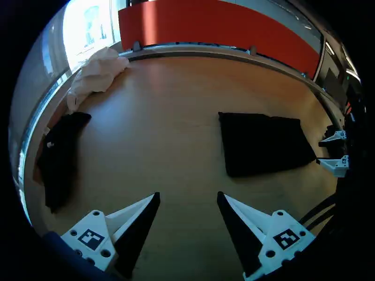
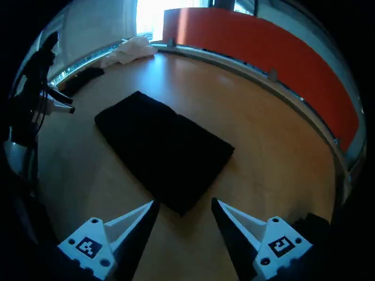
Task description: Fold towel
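Note:
A black towel [image 1: 265,143] lies folded flat on the wooden table [image 1: 168,122], right of centre in the left gripper view. My left gripper [image 1: 187,199] hangs open above bare wood, well short of the towel. In the right gripper view the same black towel [image 2: 161,145] lies diagonally just ahead. My right gripper [image 2: 183,206] is open, its fingertips close to the towel's near corner and holding nothing. The right gripper's white fingers [image 1: 335,150] show at the far right of the left gripper view, beside the towel's edge. The left gripper [image 2: 61,105] appears far off at the left in the right gripper view.
A white cloth [image 1: 96,75] is heaped at the table's far left corner, and a dark cloth [image 1: 58,154] lies along the left edge. An orange partition [image 1: 215,28] stands behind the table's raised rim. Both cloths, white [image 2: 131,49] and dark [image 2: 82,77], also show far off.

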{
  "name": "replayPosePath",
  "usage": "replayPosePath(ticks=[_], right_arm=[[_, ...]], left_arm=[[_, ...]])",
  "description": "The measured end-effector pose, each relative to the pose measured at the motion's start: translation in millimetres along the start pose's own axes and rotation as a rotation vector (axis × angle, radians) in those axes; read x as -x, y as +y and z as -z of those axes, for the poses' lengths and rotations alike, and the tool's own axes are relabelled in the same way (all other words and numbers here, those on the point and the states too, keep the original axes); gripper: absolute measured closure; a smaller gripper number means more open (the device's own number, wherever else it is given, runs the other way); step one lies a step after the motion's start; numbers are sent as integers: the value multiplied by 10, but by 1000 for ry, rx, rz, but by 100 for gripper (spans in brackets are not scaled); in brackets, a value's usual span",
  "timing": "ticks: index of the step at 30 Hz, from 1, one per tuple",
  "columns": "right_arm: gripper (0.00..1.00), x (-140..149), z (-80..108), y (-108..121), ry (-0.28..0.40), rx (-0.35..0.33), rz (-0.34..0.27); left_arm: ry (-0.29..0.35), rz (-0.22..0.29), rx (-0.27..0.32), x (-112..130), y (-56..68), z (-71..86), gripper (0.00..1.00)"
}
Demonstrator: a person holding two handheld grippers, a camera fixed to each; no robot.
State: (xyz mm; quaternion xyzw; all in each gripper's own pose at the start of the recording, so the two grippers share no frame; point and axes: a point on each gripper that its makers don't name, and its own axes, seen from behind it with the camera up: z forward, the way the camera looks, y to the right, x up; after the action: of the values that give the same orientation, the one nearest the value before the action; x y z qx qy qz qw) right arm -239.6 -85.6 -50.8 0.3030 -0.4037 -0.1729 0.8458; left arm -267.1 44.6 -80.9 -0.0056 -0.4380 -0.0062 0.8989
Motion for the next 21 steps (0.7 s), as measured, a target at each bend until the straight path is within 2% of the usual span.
replayPosePath(ticks=[8, 11, 15, 21], right_arm=[[50, 138, -65, -69, -45, -48, -3], [56, 154, -63, -67, -55, -54, -9], [56, 176, -57, -52, -66, -56, -8], [81, 210, -68, -50, -75, -60, 4]], left_arm=[[-5, 19, -9, 129, -62, 93, 10], [-5, 25, -11, 157, -87, 113, 10], [-8, 28, -16, 183, -117, 120, 10], [-9, 30, -14, 182, -120, 132, 10]])
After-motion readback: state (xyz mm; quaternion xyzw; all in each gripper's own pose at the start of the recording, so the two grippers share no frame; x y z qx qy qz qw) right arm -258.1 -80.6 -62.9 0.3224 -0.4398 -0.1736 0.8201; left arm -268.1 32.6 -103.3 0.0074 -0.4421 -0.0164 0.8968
